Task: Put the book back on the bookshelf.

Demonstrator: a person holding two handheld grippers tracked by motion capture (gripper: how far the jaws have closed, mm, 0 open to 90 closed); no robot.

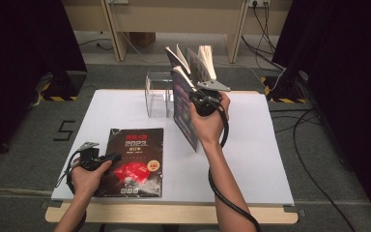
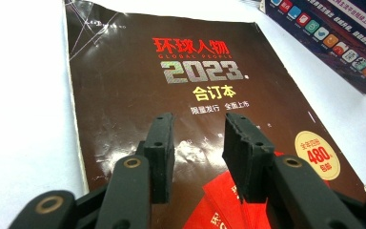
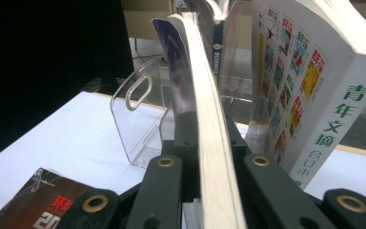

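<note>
Nearest, the left hand-held gripper [image 1: 110,157] rests, jaws apart, over the dark magazine [image 1: 136,162] on the counter [image 1: 251,159], while the right hand-held gripper [image 3: 205,143] clamps a purple-covered book [image 3: 209,119] upright, probably bound next for the clear rack [image 1: 157,94] behind.

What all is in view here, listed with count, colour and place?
Magazine: one, dark brown with red, flat at table front left.
Held book: one, purple cover, upright, gripped mid-table.
Standing books: about three, white and dark, behind it.
Clear stand: one, transparent, table rear.
Table: one, white top.
Cables: several, black, floor right.
Left gripper: black, fingers apart over the magazine.
Right gripper: black, fingers clamping the held book.
</note>
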